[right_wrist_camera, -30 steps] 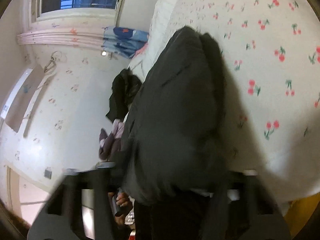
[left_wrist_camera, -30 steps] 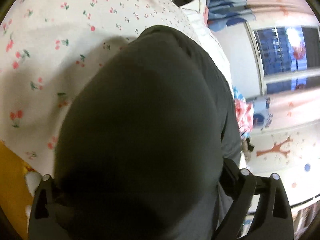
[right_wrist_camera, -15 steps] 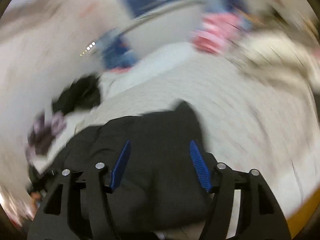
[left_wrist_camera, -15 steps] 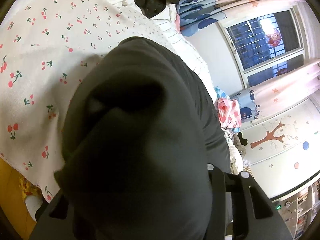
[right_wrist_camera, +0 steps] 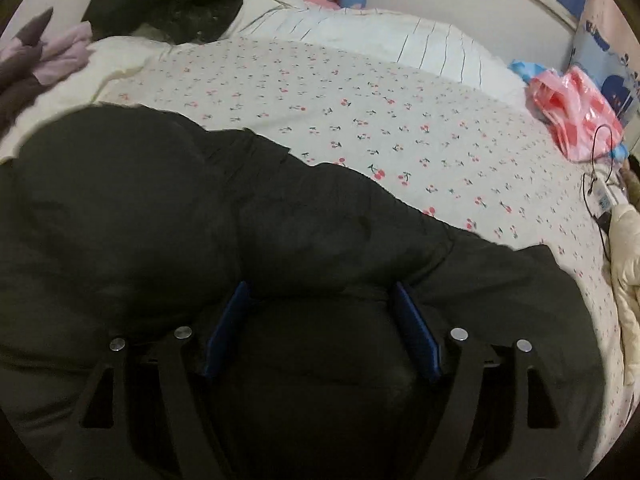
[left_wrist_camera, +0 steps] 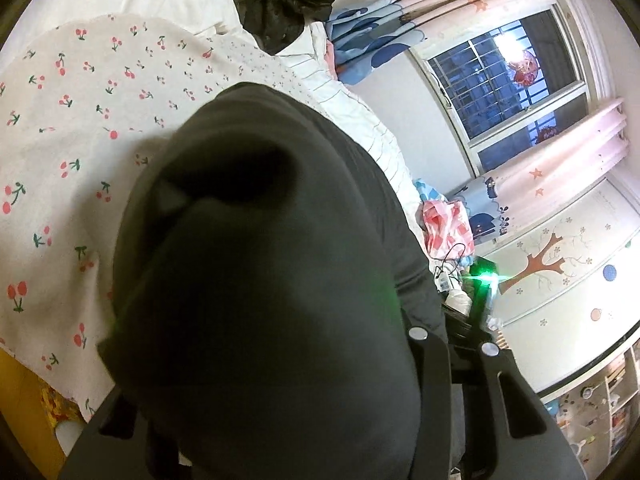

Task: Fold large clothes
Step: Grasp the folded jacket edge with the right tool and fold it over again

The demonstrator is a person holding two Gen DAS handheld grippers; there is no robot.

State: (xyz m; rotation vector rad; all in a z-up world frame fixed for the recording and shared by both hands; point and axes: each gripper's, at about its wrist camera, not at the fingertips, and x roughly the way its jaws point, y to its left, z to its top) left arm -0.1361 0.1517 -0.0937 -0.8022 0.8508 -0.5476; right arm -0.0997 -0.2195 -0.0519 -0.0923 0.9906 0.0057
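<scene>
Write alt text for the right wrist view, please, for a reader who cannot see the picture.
The right gripper hangs open over a bulky black garment lying across a bed sheet printed with cherries; its blue pads stand apart, having just opened. Other clothes are piled at the far side.

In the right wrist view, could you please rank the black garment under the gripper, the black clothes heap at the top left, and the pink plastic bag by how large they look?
1. Black garment, though nearness inflates it.
2. Black clothes heap.
3. Pink plastic bag, looking close in size to the heap, so that order is unsure.
</scene>
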